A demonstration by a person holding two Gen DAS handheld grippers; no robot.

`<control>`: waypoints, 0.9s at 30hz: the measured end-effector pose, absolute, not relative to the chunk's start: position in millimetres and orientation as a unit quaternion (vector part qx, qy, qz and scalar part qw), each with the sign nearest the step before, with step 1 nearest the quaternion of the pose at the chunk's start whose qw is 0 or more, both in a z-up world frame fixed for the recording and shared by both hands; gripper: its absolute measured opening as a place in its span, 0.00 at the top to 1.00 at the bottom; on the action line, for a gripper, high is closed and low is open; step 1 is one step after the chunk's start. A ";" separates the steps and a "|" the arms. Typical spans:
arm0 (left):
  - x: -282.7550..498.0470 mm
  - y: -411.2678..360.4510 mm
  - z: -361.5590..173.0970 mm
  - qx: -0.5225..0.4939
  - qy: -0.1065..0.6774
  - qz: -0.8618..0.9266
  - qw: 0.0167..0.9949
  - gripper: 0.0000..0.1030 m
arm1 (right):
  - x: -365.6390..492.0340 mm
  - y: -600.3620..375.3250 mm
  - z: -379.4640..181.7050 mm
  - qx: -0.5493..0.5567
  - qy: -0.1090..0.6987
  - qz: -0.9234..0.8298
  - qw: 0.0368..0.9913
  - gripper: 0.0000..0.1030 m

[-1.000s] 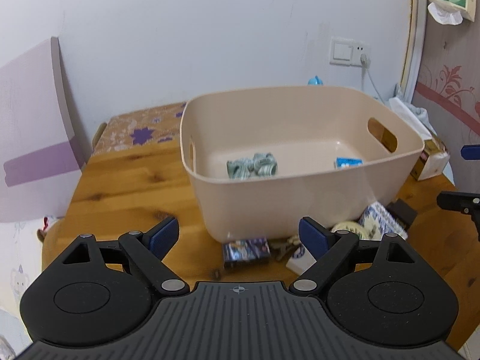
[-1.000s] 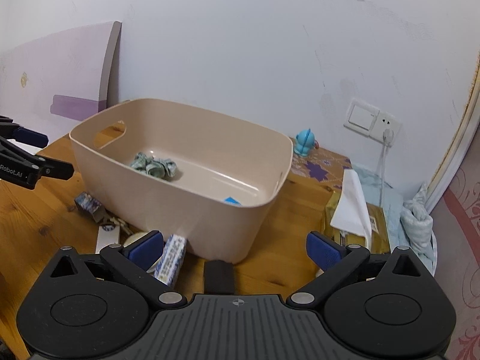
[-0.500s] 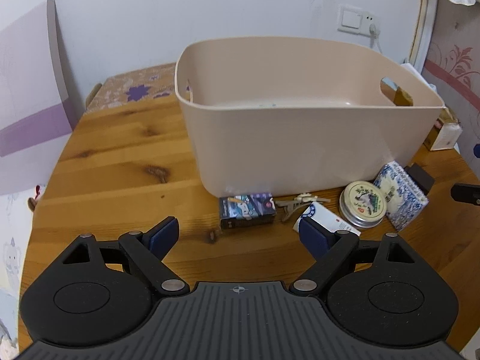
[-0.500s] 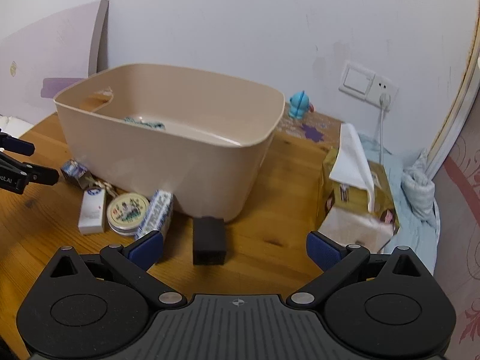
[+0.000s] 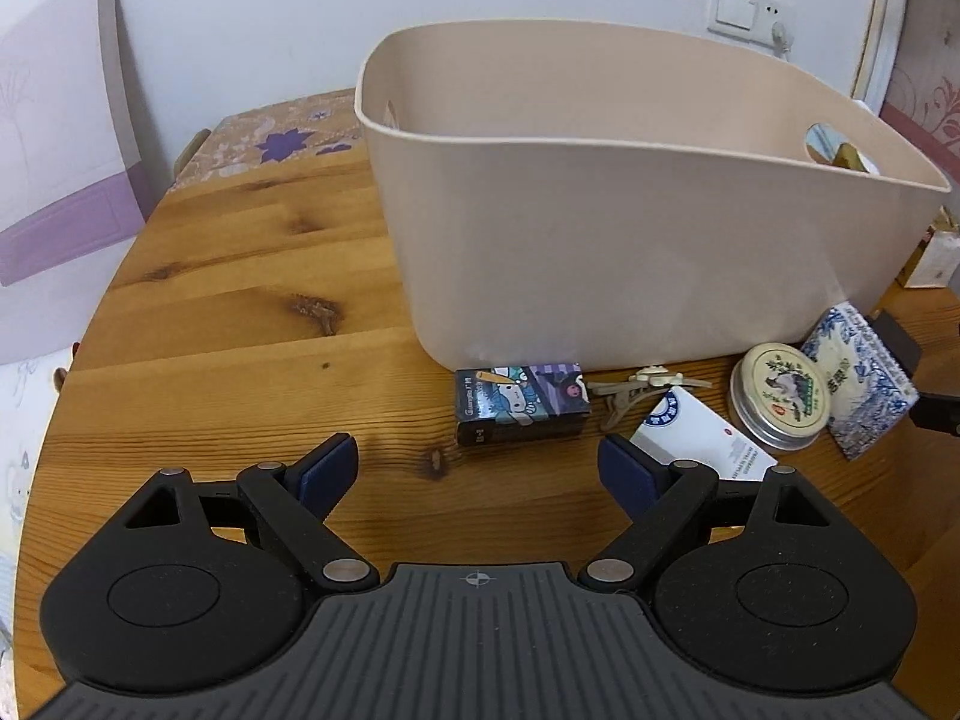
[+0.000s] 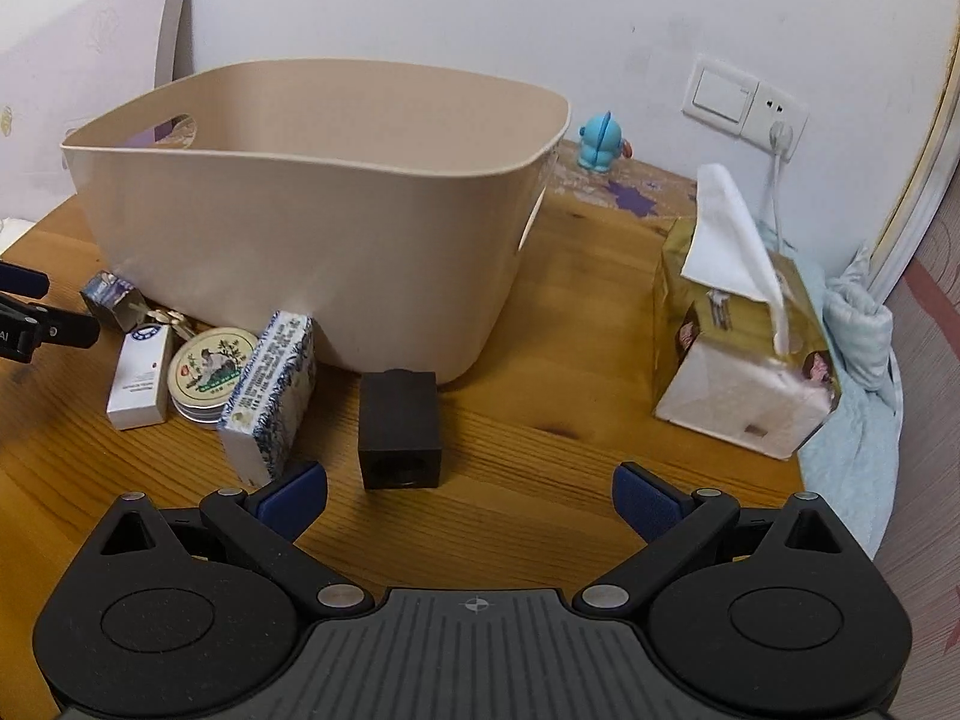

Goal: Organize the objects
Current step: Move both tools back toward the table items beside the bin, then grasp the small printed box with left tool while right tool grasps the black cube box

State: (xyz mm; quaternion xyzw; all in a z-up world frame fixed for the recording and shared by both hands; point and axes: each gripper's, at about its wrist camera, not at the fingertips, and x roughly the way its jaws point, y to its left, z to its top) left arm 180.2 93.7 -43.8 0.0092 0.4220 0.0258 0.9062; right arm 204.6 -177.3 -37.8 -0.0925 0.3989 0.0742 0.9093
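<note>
A beige plastic bin [image 5: 630, 228] stands on the wooden table [image 5: 240, 372]; it also shows in the right wrist view [image 6: 312, 228]. In front of it lie a small cartoon-printed box [image 5: 521, 403], a beige hair clip [image 5: 636, 390], a white box [image 5: 702, 438], a round tin [image 5: 780, 396] and a blue-patterned packet [image 5: 858, 384]. My left gripper [image 5: 477, 471] is open and empty, low over the table just before the cartoon box. My right gripper [image 6: 471, 495] is open and empty, just behind a black block [image 6: 399, 429] and beside the blue-patterned packet [image 6: 270, 390].
A tissue box [image 6: 744, 354] stands at the right near the table edge, with a light blue cloth [image 6: 858, 372] beyond it. A blue toy figure [image 6: 600, 141] sits by the wall behind the bin. A purple-and-white board [image 5: 54, 138] leans at the left.
Both grippers have dropped lower and moved closer to the objects in front of the bin; the bin's inside is no longer visible. Both stay open.
</note>
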 end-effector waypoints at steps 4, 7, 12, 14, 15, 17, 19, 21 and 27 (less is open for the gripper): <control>184.9 94.4 -48.1 0.002 0.426 0.023 0.904 0.14 | 209.0 -175.7 -43.6 -0.091 0.402 0.075 0.908 0.00; 188.8 92.8 -51.6 0.005 0.429 0.018 0.903 0.14 | 212.5 -175.2 -46.7 -0.089 0.404 0.075 0.907 0.00; 194.7 92.7 -55.9 0.002 0.432 0.013 0.902 0.14 | 219.0 -173.5 -52.7 -0.086 0.411 0.079 0.904 0.00; 196.9 93.1 -57.0 0.000 0.428 0.015 0.904 0.14 | 221.0 -172.2 -54.6 -0.086 0.412 0.081 0.903 0.00; 198.1 93.1 -57.5 0.000 0.426 0.016 0.904 0.14 | 222.0 -171.2 -55.7 -0.087 0.413 0.082 0.903 0.01; 200.8 92.6 -58.5 0.000 0.424 0.015 0.906 0.14 | 223.8 -169.8 -57.1 -0.088 0.413 0.082 0.903 0.08; 202.8 93.0 -59.4 -0.001 0.421 0.015 0.907 0.14 | 226.2 -169.4 -57.6 -0.084 0.412 0.083 0.904 0.10; 202.7 92.2 -59.2 -0.001 0.420 0.014 0.908 0.14 | 229.5 -170.1 -58.2 -0.079 0.412 0.084 0.904 0.12; 203.2 91.6 -58.7 0.004 0.418 0.006 0.908 0.16 | 234.5 -168.0 -59.3 -0.073 0.408 0.094 0.905 0.22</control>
